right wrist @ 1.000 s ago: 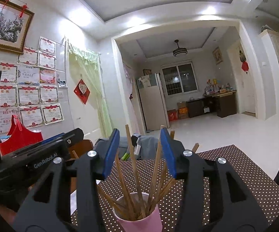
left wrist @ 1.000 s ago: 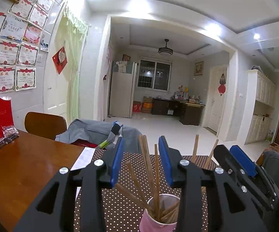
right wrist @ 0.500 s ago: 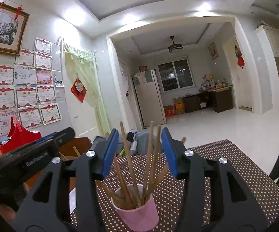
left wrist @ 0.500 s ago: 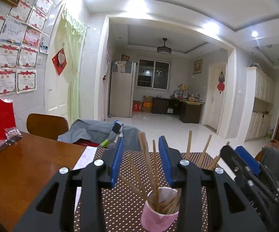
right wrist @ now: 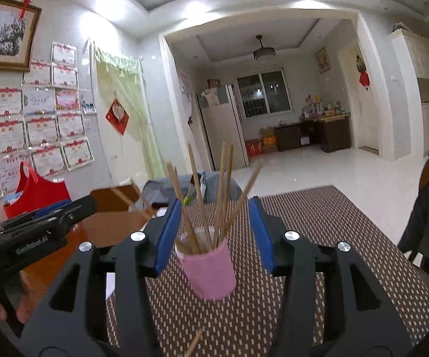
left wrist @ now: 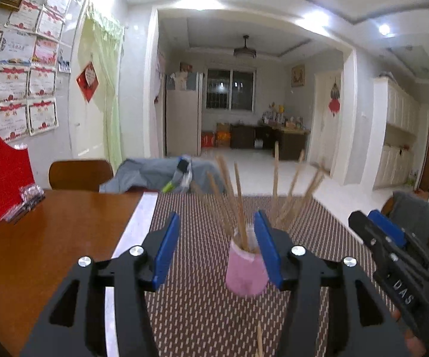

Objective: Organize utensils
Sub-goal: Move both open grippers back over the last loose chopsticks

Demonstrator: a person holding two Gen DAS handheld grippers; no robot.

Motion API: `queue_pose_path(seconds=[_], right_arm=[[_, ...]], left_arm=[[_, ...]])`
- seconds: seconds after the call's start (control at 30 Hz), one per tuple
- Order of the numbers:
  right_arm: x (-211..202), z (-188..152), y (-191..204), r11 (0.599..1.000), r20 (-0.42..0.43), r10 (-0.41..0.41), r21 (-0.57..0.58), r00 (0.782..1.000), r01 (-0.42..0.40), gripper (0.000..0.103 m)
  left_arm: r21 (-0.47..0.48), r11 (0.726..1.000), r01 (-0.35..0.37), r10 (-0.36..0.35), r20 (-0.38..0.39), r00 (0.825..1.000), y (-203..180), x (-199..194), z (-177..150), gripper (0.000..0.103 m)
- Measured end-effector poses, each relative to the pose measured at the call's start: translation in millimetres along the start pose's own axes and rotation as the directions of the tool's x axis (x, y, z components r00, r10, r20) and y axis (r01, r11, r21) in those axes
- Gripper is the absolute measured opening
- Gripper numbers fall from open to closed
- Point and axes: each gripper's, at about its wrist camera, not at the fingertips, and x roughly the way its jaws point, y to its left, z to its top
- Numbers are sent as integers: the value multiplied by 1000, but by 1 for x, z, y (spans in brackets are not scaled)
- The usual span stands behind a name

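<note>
**Chopsticks in Cup: Handling Notes**

The pink cup [right wrist: 210, 270] of chopsticks [right wrist: 223, 196] was seen on the dotted mat [right wrist: 318, 214]. The left gripper [left wrist: 214, 247] had just been opening; nothing was pinched. The right gripper [right wrist: 214, 232] was parted and empty. The sticks were judged light, stiff and slippery, best taken mid-shaft. One stray stick [left wrist: 259, 340] was lying nearer.

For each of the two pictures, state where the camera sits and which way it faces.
Left wrist: on the left tongs, facing the pink cup of chopsticks; right tongs at the right edge.
Right wrist: on the right tongs, facing the same cup; left tongs on the left.
Shared: cup, dotted mat.
</note>
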Motion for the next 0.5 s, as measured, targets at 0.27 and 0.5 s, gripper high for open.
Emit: queue_pose_path(seconds=[0.27,0.5], right_arm=[[-25,-38,1,1000,-137,-13,-8,990,12,49],[-36,-69,0,1000,-264,-8,-4,965,7,51]], left_arm=[[-25,999,44,-48,-234,971,6,-3,-56,52],[11,994,111,-93,-467,879,-4,5,-115,52]])
